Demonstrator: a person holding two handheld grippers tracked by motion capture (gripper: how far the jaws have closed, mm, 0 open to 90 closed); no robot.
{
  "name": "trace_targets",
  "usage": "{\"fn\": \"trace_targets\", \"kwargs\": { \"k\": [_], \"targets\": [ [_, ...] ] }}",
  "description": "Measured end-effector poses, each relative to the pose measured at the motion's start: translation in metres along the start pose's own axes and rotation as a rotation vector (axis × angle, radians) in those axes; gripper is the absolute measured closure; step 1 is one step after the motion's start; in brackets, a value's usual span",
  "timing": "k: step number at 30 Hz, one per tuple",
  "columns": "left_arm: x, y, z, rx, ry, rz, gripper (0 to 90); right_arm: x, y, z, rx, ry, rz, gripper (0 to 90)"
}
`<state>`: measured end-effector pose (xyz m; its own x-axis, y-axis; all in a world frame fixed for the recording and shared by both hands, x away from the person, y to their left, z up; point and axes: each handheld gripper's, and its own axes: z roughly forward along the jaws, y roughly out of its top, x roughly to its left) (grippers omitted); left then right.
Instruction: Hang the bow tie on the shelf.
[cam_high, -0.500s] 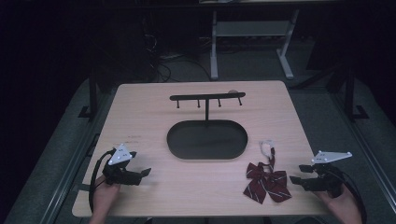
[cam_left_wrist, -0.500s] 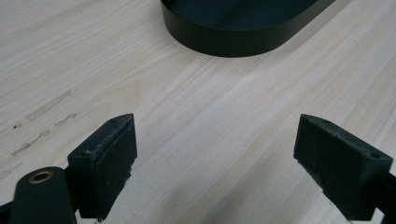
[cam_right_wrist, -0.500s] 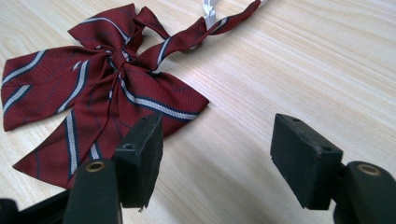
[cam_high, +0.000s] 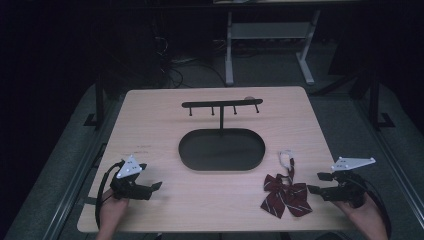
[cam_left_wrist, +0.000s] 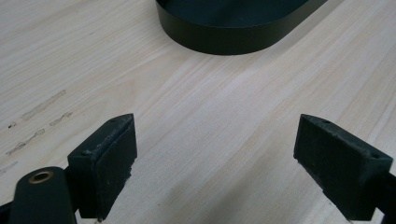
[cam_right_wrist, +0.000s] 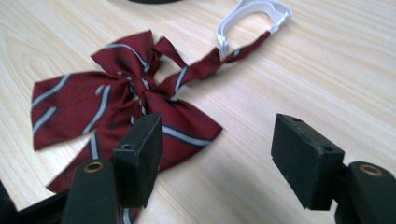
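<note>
A dark red striped bow tie (cam_high: 285, 196) (cam_right_wrist: 116, 102) lies flat on the wooden table (cam_high: 165, 125) at the front right, its strap ending in a white plastic hook (cam_high: 285, 157) (cam_right_wrist: 252, 16). My right gripper (cam_high: 314, 183) (cam_right_wrist: 217, 161) stands open just right of the bow, pointing left at it, its left jaw over the bow's edge. A black stand with a hook bar (cam_high: 222, 104) rises from an oval black tray base (cam_high: 221, 149) (cam_left_wrist: 233, 23) mid-table. My left gripper (cam_high: 156, 188) (cam_left_wrist: 215, 163) is open at the front left, nothing between its jaws.
Beyond the table's far edge are a white desk frame (cam_high: 265, 40) and cables on a dark floor. Dark rails run along both sides of the table. Faint scuff marks (cam_left_wrist: 42, 112) show on the wood near my left gripper.
</note>
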<state>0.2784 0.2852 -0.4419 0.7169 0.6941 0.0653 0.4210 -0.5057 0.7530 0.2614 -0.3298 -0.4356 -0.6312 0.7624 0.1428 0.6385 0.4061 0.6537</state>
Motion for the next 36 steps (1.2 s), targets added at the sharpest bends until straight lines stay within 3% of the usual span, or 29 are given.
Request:
{"fn": "trace_targets", "kwargs": {
  "k": [9,17,31,36],
  "targets": [
    [-0.001,0.000,-0.002,-0.006,0.005,-0.004,13.2,-0.002,0.021,-0.001,0.028,0.005,0.002,32.1],
    [0.000,0.000,-0.003,-0.006,0.010,0.002,13.2,-0.003,0.044,0.004,0.063,0.001,-0.028,32.4],
    [0.000,0.001,-0.004,-0.011,0.009,0.002,13.2,-0.006,0.076,0.021,0.141,-0.009,-0.041,36.4],
    [-0.001,0.000,-0.003,-0.020,0.006,-0.017,13.2,-0.009,0.086,0.030,0.184,-0.022,-0.045,37.6]
  ]
}}
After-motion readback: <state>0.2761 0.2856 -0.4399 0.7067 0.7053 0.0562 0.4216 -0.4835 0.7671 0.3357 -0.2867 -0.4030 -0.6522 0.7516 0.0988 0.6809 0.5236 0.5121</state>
